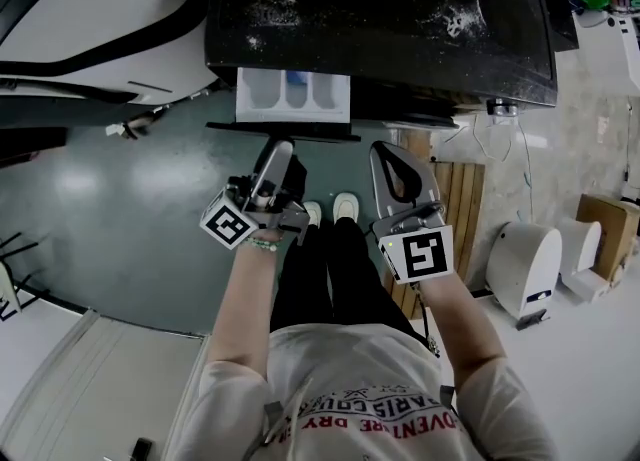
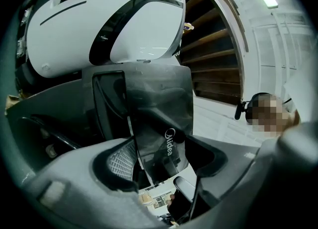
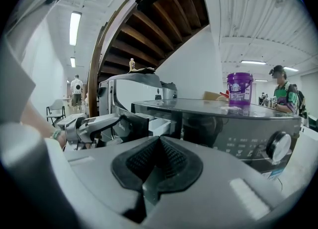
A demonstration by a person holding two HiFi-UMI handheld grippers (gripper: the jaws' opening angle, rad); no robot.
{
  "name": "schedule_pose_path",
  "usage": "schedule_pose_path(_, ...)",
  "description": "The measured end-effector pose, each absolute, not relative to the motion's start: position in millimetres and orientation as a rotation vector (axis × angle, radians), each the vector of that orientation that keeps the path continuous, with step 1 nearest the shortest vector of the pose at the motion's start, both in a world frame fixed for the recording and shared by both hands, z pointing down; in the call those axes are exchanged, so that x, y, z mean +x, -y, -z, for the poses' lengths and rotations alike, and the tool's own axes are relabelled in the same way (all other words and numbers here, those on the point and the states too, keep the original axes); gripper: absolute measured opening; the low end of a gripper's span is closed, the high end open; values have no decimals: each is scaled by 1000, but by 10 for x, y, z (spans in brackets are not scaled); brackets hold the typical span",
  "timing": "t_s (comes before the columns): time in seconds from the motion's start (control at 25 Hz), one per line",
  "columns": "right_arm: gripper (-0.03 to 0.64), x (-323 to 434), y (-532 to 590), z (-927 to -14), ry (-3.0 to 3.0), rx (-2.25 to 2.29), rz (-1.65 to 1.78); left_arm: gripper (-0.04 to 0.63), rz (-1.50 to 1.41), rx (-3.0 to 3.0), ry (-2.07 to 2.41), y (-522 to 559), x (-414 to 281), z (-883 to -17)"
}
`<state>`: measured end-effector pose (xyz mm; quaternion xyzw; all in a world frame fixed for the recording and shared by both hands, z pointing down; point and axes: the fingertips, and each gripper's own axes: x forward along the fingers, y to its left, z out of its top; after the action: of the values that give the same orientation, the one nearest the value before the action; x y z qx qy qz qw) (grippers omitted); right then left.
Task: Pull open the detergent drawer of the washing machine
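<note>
left gripper on the drawer front, drawer out

from the head view i see both forearms stretched forward and down, side by side over the person's legs, with each marker cube (image 1: 228, 224) facing up at me. the left gripper (image 1: 280, 149) points at the washing machine (image 1: 380, 19) and reaches the dark front panel (image 1: 283, 131) of the detergent drawer (image 1: 293, 94). the drawer stands pulled out of the machine's front, its pale compartments open to view.

in the left gripper view the left gripper (image 2: 159, 148) has its jaws closed onto the front panel (image 2: 154, 114), one ribbed pad on each face and the logo just above them. the panel fills the middle of that view and hides the drawer body behind it.

the right gripper (image 1: 387, 149) hangs just beside the left one, short of the machine and touching nothing. in its own view the right gripper (image 3: 158, 141) has its jaws pressed together with nothing between them. beyond them i see the drawer (image 3: 156, 126) jutting from the machine (image 3: 238, 123) and a purple tub (image 3: 240, 89) on top. the far edge of the machine's lid is cut off in the head view.
</note>
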<state>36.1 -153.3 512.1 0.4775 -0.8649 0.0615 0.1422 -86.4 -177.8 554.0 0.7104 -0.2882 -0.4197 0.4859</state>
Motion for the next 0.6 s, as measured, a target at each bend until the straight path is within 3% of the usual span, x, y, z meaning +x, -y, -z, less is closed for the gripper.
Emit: schedule_pose_path(0.6, 0, 233, 1218, -4959, 2472, 1426, -157, 299, 957, 1789, 697, 1245, -908, -5572)
